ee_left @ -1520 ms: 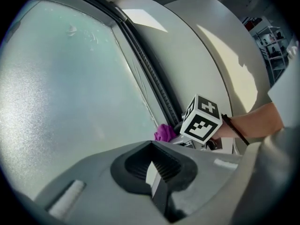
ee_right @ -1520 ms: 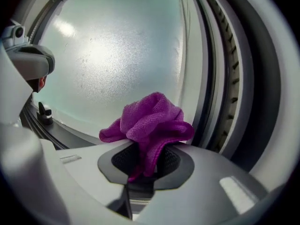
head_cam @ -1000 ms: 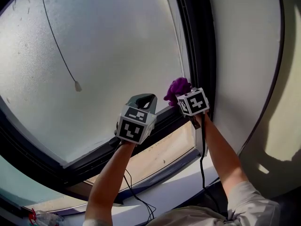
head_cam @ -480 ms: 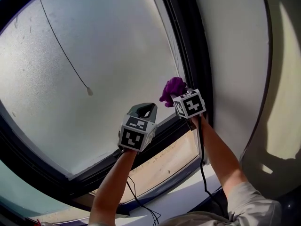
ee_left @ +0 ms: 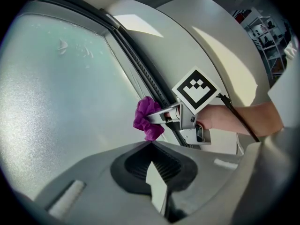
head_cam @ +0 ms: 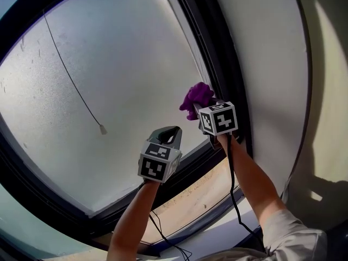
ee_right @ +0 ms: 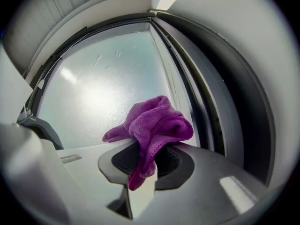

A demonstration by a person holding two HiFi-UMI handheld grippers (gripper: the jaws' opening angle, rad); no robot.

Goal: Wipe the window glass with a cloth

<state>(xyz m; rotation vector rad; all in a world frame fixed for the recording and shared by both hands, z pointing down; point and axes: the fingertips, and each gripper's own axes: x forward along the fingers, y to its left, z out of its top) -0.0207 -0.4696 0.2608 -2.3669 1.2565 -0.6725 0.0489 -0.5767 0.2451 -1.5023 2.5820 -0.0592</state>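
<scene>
1. Pinching a bunched purple cloth (ee_right: pixel 157 123) between its pressed jaws, the right gripper (head_cam: pixel 202 109) holds it against the window glass (head_cam: pixel 109 80) at the pane's right edge, hard by the dark upright frame (head_cam: pixel 209 64).
2. The left gripper (head_cam: pixel 169 132) hangs lower and to the left, clear of the cloth, near the pane's lower edge. Its jaws are pressed together with nothing between them.
3. To the right, the frame and the pale wall (head_cam: pixel 266 64) close off any sideways room.
4. To the left and above, the frosted pane lies wide and bare. Only a thin cord with a small pull (head_cam: pixel 101 129) hangs across it, well apart from both grippers.
5. Below, the dark lower rail and the tan sill (head_cam: pixel 201 194) bound the glass.
6. Against a second ago, the cloth sits higher up the right edge, farther above the lower rail. The left gripper now trails further below the right one, and both sets of jaws are as before.
</scene>
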